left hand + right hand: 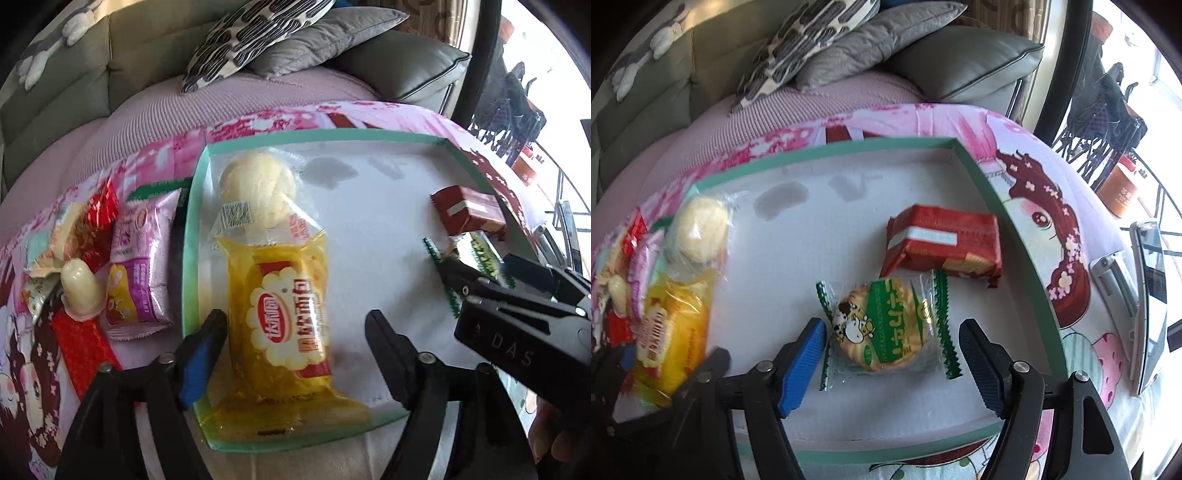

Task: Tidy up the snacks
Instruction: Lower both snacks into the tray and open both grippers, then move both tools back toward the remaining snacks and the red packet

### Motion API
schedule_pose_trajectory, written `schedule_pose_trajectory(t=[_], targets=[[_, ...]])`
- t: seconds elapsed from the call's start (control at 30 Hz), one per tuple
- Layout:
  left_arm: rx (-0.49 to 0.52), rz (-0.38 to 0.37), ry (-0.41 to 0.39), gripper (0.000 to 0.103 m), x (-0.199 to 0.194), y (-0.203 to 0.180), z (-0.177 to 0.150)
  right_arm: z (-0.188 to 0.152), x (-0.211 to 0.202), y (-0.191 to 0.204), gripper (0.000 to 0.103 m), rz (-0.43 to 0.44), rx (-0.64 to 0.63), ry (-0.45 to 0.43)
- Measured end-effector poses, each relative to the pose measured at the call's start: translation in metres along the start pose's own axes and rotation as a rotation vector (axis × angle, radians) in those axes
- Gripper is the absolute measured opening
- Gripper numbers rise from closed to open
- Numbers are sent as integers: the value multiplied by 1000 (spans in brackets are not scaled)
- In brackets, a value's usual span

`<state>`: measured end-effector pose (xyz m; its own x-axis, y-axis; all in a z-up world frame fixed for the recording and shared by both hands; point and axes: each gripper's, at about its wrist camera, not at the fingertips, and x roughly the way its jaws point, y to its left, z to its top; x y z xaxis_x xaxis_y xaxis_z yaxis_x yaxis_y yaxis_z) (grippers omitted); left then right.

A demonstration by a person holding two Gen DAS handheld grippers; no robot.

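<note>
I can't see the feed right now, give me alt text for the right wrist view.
The right tool hangs open around a green-wrapped cookie lying in a green-rimmed tray, pads not touching it. A red biscuit pack lies just behind; a yellow bread packet sits at the tray's left.

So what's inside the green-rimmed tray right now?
Four snacks in the tray: yellow bread pack, pale bun in clear wrap, green cookie packet, red biscuit pack. The floor beneath them is hidden.
</note>
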<state>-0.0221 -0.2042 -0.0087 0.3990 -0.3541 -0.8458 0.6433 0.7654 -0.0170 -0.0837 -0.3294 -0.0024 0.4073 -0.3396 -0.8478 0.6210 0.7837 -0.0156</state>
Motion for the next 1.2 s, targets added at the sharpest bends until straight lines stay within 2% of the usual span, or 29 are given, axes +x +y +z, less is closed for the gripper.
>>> schedule_pose_trajectory(t=[0.2,0.3,0.5,0.6,0.8,0.83,1.0,1.2], targets=[[-10,15,-48,80,-18,5,6,5,-20,-8,78,2,19,-59],[-45,45,-69,87,-25,14,9,8,-27,-13,78,-2,34,-81],[-170,160,-119,98,-33,44,9,9,-28,-14,78,-6,41,-79],[-248,204,-134,100,-34,65,8,8,-27,-14,78,-3,38,-75],[-339,261,-128,100,-35,96,4,6,-25,-7,95,15,11,-88],[-345,265,-126,100,-36,97,2,6,-25,-5,102,18,7,-91],[-374,275,-92,100,-31,110,-2,5,-23,3,103,27,-20,-89],[-389,252,-85,100,-34,120,-5,2,-19,14,103,28,-43,-79]])
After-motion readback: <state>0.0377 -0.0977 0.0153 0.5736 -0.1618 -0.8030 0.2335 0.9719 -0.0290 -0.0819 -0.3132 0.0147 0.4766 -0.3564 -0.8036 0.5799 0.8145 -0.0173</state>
